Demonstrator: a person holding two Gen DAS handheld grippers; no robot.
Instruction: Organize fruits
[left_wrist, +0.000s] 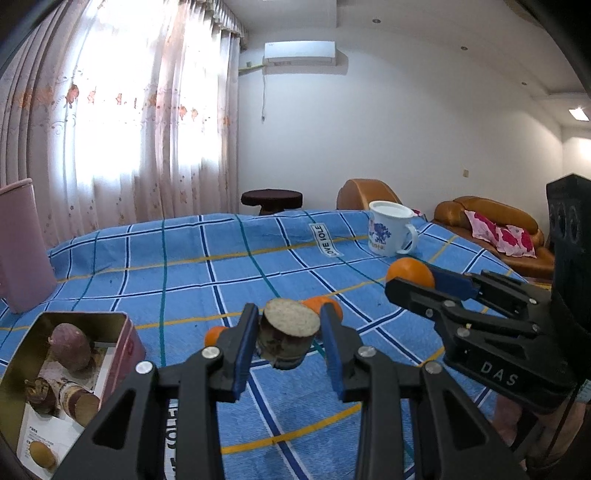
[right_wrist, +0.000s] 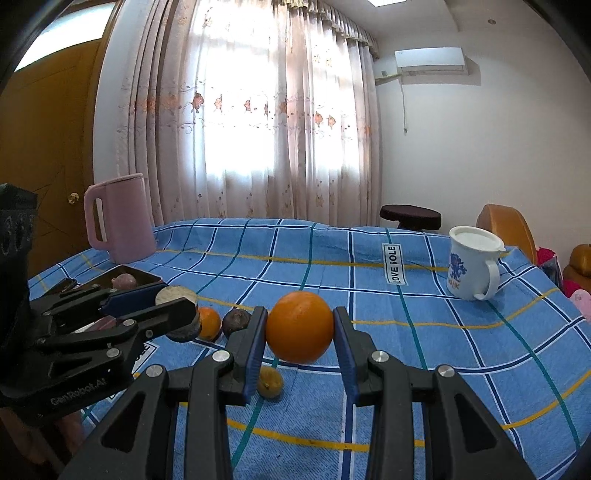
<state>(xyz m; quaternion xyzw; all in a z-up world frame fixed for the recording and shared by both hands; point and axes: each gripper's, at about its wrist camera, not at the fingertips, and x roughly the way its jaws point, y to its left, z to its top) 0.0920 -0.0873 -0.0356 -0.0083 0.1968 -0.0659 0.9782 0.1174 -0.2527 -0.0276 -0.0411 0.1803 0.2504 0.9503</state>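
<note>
On the far left of the table (right_wrist: 443, 332), which is covered by a blue checked cloth, stands a pink jug (right_wrist: 120, 218), and just in front of it sits an open tin box (left_wrist: 44, 373) with a purplish sweet potato (left_wrist: 70, 347) and a cut, darker root piece (left_wrist: 79, 400) lying inside on a printed card. To the right of the box the left tool (left_wrist: 289, 341) is lifted above the cloth, its two blue-padded fingers pinching a short cut chunk of root (left_wrist: 288, 336) with its pale sliced face turned upward. Behind that chunk, on the cloth, lie a small orange (right_wrist: 208, 323) and a dark purple round fruit (right_wrist: 236, 322) touching or nearly touching each other, and a small yellowish fruit (right_wrist: 270, 382) lies nearer, just beside the left finger of the right tool. Further right, the right tool (right_wrist: 300, 341) is clamped on a large orange (right_wrist: 300, 326), which is held between its pads clear of the cloth. A label reading LOVE JOLE (right_wrist: 394, 264) is stitched on the cloth beyond it, and at the far right stands a white mug (right_wrist: 472, 267) with a blue flower print, well apart from the fruit
</note>
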